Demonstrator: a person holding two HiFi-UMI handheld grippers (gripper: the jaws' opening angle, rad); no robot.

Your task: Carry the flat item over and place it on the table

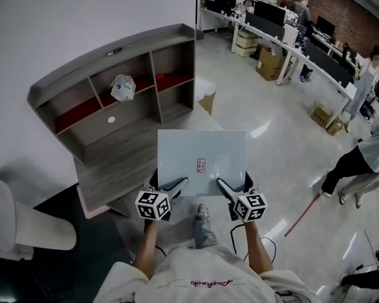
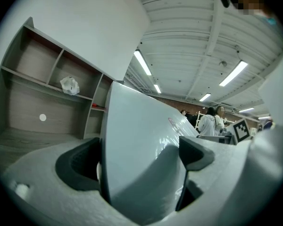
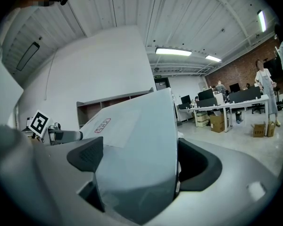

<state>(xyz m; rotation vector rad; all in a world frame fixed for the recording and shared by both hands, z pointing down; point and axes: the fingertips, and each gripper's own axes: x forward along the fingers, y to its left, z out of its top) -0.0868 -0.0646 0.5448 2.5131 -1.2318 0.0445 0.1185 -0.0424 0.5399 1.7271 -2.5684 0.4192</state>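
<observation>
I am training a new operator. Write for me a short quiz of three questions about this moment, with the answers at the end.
1. True or false: the flat white panel lies on the floor.
2. The left gripper and the right gripper are: A) both open, B) both shut on the panel's near edge, C) one open and one shut.
3. Fill in: in the wooden shelf unit, the crumpled white bag sits in an ___ compartment (upper or lower).

Key: 1. False, it is held up in the air. 2. B. 3. upper.
</observation>
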